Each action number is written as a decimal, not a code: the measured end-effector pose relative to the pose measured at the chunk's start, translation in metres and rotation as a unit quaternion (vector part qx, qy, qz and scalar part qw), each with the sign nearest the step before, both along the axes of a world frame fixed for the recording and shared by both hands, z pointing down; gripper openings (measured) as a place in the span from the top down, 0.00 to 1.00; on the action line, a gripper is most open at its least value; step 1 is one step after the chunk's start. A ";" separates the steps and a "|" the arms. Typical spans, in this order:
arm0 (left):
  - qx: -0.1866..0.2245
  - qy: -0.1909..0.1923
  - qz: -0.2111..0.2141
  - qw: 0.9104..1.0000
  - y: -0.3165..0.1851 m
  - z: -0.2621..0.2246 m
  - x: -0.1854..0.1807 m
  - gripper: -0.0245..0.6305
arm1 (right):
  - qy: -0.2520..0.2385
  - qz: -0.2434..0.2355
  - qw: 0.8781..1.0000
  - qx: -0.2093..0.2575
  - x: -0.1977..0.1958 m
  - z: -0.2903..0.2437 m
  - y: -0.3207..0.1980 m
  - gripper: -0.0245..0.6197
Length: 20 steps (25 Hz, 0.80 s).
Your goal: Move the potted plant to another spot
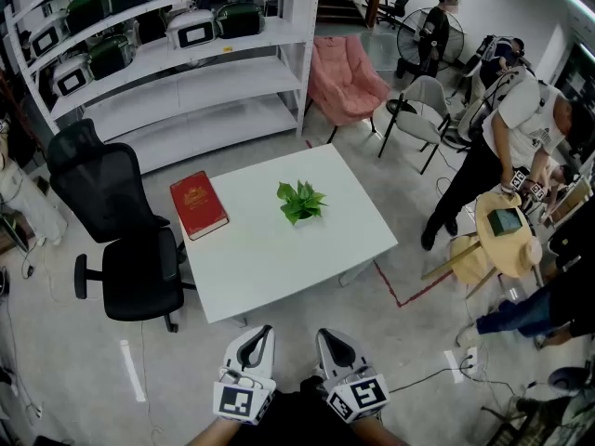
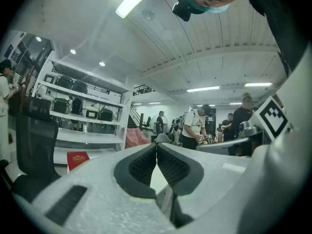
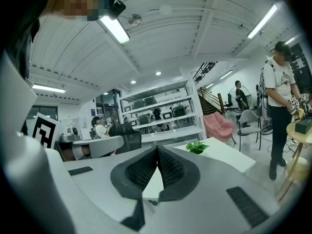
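A small green potted plant [image 1: 300, 201] stands right of centre on the white square table [image 1: 279, 249]; the right gripper view also catches the plant [image 3: 197, 147] far ahead on the table [image 3: 224, 155]. My left gripper [image 1: 263, 333] and right gripper [image 1: 325, 336] are held low in front of my body, short of the table's near edge, well apart from the plant. Both are shut with their tips touching and nothing between them, as the left gripper [image 2: 156, 146] and right gripper [image 3: 157, 149] views show.
A red book [image 1: 198, 204] lies at the table's left edge. A black office chair [image 1: 121, 226] stands left of the table, white shelving [image 1: 177, 54] behind it, a pink chair [image 1: 344, 82] beyond. A person [image 1: 507, 142] bends over a round wooden table [image 1: 507, 235] at right.
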State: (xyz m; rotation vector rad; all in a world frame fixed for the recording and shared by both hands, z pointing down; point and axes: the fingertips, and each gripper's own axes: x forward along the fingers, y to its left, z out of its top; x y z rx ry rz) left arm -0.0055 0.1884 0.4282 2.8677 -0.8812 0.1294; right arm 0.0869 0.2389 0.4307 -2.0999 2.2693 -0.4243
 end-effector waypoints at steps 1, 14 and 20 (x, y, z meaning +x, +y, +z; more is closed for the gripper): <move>0.002 0.005 -0.006 1.000 -0.003 -0.003 0.000 0.93 | 0.001 -0.001 1.000 0.000 -0.001 0.001 -0.001 0.94; -0.005 0.013 0.002 1.000 -0.011 0.002 -0.019 0.93 | -0.005 0.002 1.000 -0.005 -0.018 0.004 -0.010 0.94; -0.012 0.010 0.017 1.000 -0.019 0.010 -0.040 0.93 | -0.007 0.018 1.000 -0.004 -0.037 0.010 -0.019 0.94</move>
